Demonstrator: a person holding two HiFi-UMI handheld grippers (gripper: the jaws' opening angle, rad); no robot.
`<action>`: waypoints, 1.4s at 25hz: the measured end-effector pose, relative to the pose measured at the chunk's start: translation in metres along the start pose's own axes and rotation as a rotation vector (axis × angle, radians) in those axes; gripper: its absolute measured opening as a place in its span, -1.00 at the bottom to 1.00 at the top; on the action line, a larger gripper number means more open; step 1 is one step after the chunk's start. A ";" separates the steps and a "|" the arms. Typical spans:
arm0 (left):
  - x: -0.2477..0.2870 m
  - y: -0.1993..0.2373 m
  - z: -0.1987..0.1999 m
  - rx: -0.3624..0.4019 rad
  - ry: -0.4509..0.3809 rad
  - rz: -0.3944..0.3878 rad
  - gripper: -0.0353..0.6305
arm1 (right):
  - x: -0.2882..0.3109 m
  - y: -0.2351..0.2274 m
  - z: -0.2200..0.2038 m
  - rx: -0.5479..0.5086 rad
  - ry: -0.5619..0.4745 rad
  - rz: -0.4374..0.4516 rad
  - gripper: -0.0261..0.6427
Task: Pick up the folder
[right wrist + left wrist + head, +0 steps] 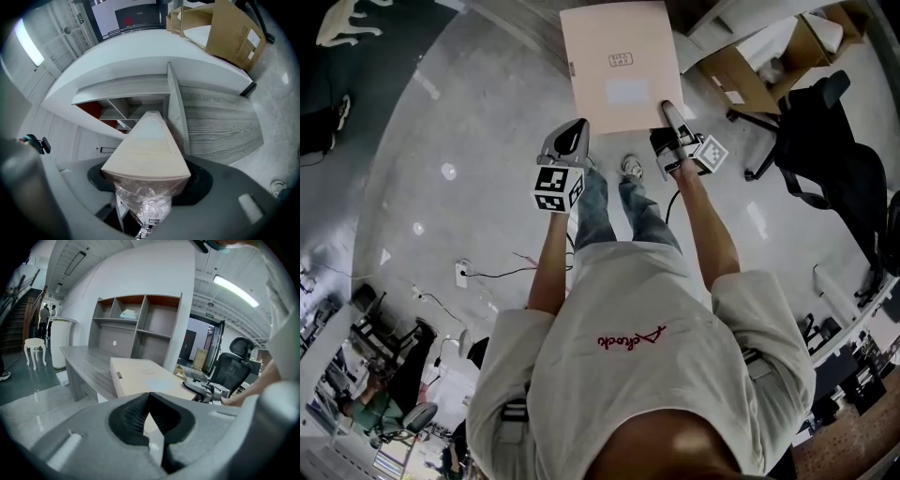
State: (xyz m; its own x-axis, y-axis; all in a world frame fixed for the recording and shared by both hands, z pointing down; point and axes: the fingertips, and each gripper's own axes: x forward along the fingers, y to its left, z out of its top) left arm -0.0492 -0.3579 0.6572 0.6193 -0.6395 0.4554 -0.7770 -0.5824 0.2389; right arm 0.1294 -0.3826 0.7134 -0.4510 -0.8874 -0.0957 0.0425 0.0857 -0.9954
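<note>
At near edge of folder | R gripper clamped on it | L gripper jaws together, empty, just beside near-left corner

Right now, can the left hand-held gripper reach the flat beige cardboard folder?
Probably yes. The left hand-held gripper sits at the near left corner of the flat beige cardboard folder, nothing between. Its jaws look shut, so they must open first.

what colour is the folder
Pale beige folder, shown best in the head view.
</note>
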 end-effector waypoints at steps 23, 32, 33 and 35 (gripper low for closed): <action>-0.044 0.003 0.078 0.062 -0.125 0.044 -0.90 | -0.010 0.085 -0.021 -0.015 -0.046 0.086 -0.04; -0.055 0.016 0.108 0.088 -0.165 0.055 -0.90 | -0.005 0.116 -0.019 -0.047 -0.056 0.127 -0.04; -0.056 0.016 0.110 0.092 -0.167 0.054 -0.90 | -0.004 0.120 -0.019 -0.045 -0.057 0.134 -0.04; -0.057 0.018 0.115 0.096 -0.172 0.051 -0.90 | -0.003 0.126 -0.020 -0.034 -0.067 0.142 -0.04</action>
State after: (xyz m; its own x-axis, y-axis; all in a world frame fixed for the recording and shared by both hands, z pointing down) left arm -0.0853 -0.3894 0.5367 0.5957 -0.7412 0.3096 -0.7989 -0.5868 0.1323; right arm 0.1183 -0.3607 0.5887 -0.3825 -0.8932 -0.2364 0.0709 0.2268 -0.9714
